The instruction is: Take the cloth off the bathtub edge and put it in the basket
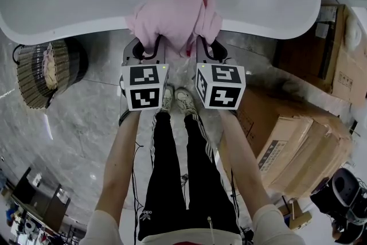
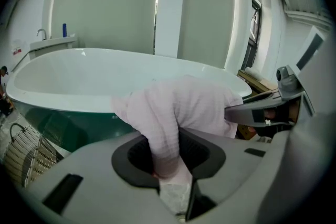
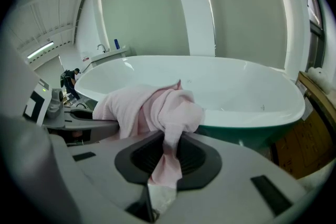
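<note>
1. The pink cloth (image 1: 175, 17) lies bunched over the near edge of the white bathtub (image 1: 63, 31). Part of it is heaped on the rim and its lower folds hang down the outside, toward the person.
2. The left gripper (image 1: 148, 49) pinches a hanging fold at the cloth's left side. In the left gripper view the fabric (image 2: 178, 113) runs down between the two jaws, which press on it from both sides.
3. The right gripper (image 1: 207, 49) does the same at the cloth's right side. In the right gripper view a narrower strip (image 3: 168, 128) is clamped between its jaws.
4. The two grippers sit side by side just below the rim, so the cloth spans across them, left to right.
5. The wicker basket (image 1: 26, 86) stands on the floor well off to the person's left, beside the tub's end, with something pale already inside. The left gripper is the nearer one.
6. The lift comes first, I judge: up and back to free the heap from the rim, then a swing leftward and down to the basket. The cardboard boxes (image 1: 298, 140) on the right lie away from that path.
</note>
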A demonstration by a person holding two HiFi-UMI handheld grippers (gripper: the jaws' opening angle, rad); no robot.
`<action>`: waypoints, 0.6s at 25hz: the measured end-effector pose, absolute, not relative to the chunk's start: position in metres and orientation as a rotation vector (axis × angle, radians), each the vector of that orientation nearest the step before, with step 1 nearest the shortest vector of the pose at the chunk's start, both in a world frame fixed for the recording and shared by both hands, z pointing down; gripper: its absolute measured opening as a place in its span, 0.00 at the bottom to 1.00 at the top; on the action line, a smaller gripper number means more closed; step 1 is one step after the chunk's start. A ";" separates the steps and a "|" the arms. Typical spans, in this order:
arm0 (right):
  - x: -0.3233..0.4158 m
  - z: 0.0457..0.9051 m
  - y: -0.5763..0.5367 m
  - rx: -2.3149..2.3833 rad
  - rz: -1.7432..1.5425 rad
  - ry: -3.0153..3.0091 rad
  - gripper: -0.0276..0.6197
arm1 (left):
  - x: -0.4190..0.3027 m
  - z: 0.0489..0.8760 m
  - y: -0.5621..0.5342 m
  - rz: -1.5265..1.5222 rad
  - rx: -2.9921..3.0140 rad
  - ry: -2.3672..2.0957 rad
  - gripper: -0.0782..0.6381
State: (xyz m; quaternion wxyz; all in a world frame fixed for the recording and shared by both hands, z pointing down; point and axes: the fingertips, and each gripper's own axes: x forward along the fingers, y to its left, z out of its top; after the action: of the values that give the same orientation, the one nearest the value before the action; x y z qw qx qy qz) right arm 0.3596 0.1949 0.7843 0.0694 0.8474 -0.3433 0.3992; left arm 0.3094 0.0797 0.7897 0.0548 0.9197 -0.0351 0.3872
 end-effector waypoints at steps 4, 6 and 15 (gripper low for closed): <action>0.360 0.781 0.195 2.567 1.220 -1.052 0.15 | 0.309 0.786 0.080 1.165 2.769 -0.090 0.27; 0.360 0.780 0.195 2.564 1.220 -1.055 0.15 | 0.309 0.784 0.081 1.172 2.775 -0.079 0.26; 0.368 0.757 0.196 2.593 1.185 -1.069 0.15 | 0.315 0.757 0.083 1.155 2.817 -0.056 0.25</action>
State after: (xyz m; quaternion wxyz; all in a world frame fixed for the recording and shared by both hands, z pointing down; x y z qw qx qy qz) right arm 0.3685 0.1957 0.7572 0.0483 0.8507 -0.3506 0.3887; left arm 0.3151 0.0830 0.7573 0.0482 0.9240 -0.0183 0.3788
